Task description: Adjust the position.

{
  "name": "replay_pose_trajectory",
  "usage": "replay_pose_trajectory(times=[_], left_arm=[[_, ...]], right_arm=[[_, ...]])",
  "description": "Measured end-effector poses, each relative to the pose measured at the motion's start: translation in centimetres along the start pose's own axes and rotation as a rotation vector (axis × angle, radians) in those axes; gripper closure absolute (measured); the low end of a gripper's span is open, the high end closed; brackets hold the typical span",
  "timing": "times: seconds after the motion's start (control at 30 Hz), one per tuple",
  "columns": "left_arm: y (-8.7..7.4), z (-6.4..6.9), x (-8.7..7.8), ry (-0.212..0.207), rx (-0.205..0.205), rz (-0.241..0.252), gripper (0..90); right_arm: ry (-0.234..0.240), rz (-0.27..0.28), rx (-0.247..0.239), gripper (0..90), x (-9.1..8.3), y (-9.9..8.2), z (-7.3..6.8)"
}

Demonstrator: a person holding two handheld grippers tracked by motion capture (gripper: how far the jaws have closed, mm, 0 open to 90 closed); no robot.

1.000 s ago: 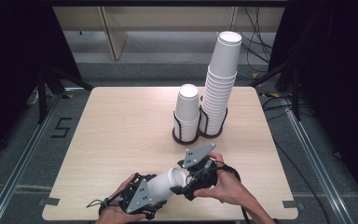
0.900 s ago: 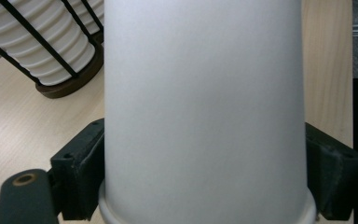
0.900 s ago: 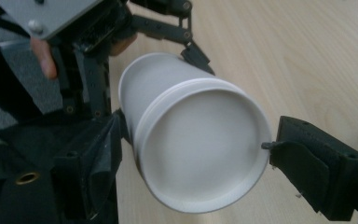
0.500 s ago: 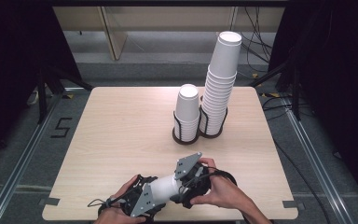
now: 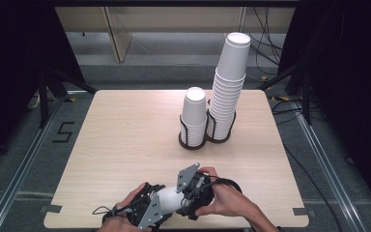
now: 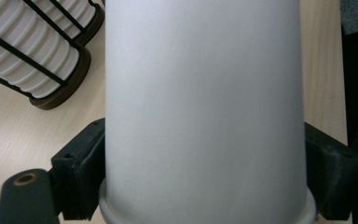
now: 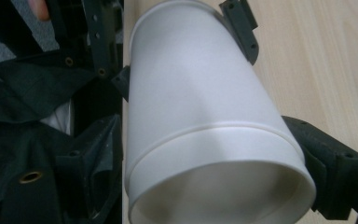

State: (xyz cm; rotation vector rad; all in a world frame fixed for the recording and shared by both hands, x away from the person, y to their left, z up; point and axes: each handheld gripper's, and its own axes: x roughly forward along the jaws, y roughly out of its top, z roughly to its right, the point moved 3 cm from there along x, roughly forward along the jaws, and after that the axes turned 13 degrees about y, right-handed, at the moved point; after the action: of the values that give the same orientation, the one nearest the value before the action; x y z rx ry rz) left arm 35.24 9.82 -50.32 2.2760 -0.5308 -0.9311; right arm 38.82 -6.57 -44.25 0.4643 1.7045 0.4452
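Here, gripped from both ends. Between the fingers (image 6: 79, 172) of the left gripper (image 6: 205, 186): a white paper cup (image 5: 168, 198), lying on its side, pinched on both flanks close to a rolled edge. Pads pressed flat against the wall, set narrow, no gap to be seen.

Between the fingers (image 7: 328, 177) of the right gripper (image 7: 209, 182): the open mouth end of that white shape, hemmed in on either side, pads snug against the wall just behind the lip. Just beyond those fingers, a raised ring running round the wall. Impossible to tell whether one cup or two nested. Farther along from the right fingers, at the far end, the left gripper's own fingers clasping it.

Fingertips of both grippers facing each other and nearly meeting, bridged by the cup, low over the near edge of the table (image 5: 125, 135). Behind each set of fingers, a hand wrapped round the gripper body: left hand (image 5: 125, 212), right hand (image 5: 227, 200).

Well beyond both sets of fingers, toward the far side of the table: a short stack of cups (image 5: 194, 113) in a dark wire holder, and touching beside it a tall stack of cups (image 5: 228, 87) in a second holder.
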Motion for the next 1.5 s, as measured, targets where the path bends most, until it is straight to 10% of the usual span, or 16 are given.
replay_pose_trajectory(times=[0.5, 0.87, 1.1, 1.5], left_arm=[[0.0, 0.2, 0.0, -0.027, 0.045, -0.016, 14.6], [0.1, -0.7, -0.7, -0.093, -0.167, 0.178, 13.4], [0.0, -0.9, -0.9, -0.102, -0.189, 0.21, 13.5], [0.4, -0.6, -0.9, -0.076, -0.108, 0.111, 18.3]], right_arm=[[-0.004, -0.077, -0.027, 23.6, 0.2, -0.4, 0.0], [0.117, 0.075, -0.053, 24.6, -1.6, -1.4, 1.1], [0.153, 0.113, -0.047, 24.7, -2.0, -1.6, 1.1], [0.003, -0.072, -0.077, 18.9, -0.9, -0.8, 0.0]])
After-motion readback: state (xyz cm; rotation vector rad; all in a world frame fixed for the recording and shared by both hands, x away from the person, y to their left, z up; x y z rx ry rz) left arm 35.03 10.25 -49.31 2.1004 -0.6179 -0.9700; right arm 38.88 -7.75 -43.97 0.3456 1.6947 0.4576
